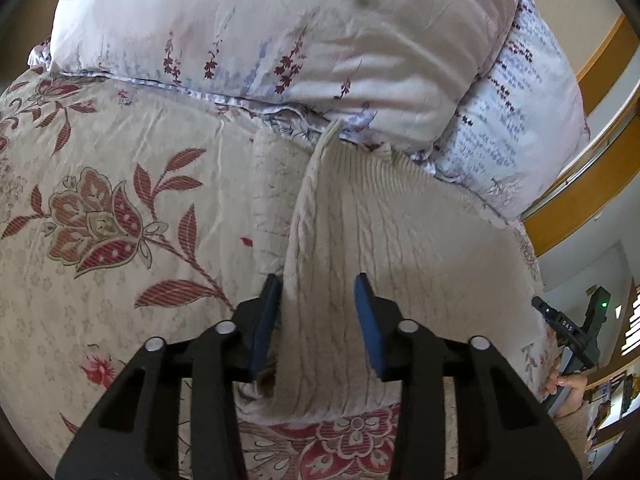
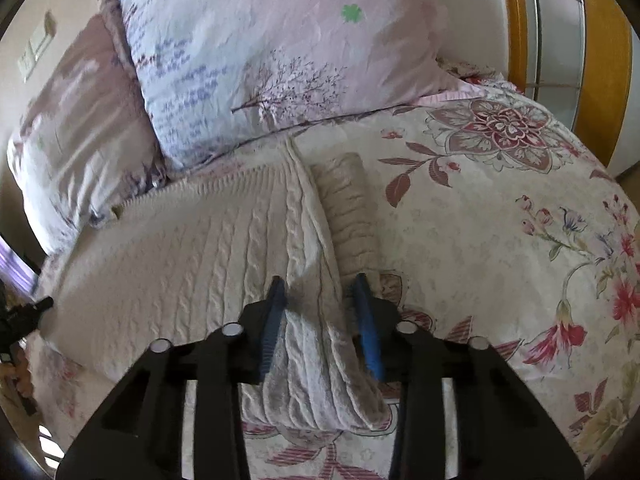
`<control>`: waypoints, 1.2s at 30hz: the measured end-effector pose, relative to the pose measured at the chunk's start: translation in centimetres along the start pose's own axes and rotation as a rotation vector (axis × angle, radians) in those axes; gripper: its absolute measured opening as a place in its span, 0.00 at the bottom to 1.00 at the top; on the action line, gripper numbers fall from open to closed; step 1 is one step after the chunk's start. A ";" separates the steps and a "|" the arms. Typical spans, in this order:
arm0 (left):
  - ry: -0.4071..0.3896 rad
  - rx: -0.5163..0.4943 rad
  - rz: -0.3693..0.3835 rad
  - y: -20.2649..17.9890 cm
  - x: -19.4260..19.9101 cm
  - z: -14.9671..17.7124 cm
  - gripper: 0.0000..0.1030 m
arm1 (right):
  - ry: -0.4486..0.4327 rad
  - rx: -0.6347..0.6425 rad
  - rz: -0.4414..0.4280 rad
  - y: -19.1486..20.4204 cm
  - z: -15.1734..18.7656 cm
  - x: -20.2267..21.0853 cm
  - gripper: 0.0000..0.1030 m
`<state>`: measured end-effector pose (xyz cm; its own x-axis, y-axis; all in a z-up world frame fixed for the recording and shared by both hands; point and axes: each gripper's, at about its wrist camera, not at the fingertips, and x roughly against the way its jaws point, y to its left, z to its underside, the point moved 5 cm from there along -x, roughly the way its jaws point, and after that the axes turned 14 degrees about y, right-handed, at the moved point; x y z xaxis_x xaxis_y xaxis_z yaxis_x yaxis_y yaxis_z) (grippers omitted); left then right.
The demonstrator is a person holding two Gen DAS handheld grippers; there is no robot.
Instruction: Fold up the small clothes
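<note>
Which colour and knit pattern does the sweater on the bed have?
Cream sweater with a cable-knit pattern, seen best in the right wrist view.

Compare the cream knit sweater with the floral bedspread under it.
The cream knit sweater is plain with raised cable ribs; the floral bedspread is smooth, printed with red flowers. The sweater is bunched into a ridge between both grippers' pads; the bedspread lies spread flat. Both are pale fabric on the bed.

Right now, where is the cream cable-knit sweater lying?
The cream cable-knit sweater lies on the floral bedspread, its far edge against the pale printed pillows. In both wrist views a fold of its near edge sits between the tongs.
</note>
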<state>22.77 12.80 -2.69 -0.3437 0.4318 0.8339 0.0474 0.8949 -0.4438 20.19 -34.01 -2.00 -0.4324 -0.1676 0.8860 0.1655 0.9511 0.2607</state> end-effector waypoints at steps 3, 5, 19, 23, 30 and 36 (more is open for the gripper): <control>0.006 0.001 -0.007 0.2 -0.2 0.1 0.18 | -0.010 0.011 0.007 0.0 0.2 0.1 0.13; 0.009 0.008 0.004 0.5 -0.2 0.1 0.09 | -0.026 0.006 -0.007 0.0 0.2 0.6 0.11; 0.010 -0.010 0.067 0.9 1.9 1.9 0.07 | -0.068 -0.006 0.016 0.6 1.7 3.0 0.10; 0.027 0.014 0.081 1.7 1.2 2.4 0.07 | -0.003 -0.033 0.061 -0.2 2.0 0.8 0.10; 0.020 0.009 0.069 1.7 1.0 2.6 0.11 | 0.004 -0.019 0.099 -0.1 1.8 0.1 0.10; -0.065 -0.022 0.052 0.8 3.3 2.4 0.35 | -0.030 -0.043 0.100 0.3 1.4 1.8 0.30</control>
<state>19.43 14.63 -1.07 -0.4000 0.4698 0.7869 0.0870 0.8742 -0.4777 18.26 -33.69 -0.84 -0.4378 -0.0645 0.8968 0.2465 0.9506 0.1887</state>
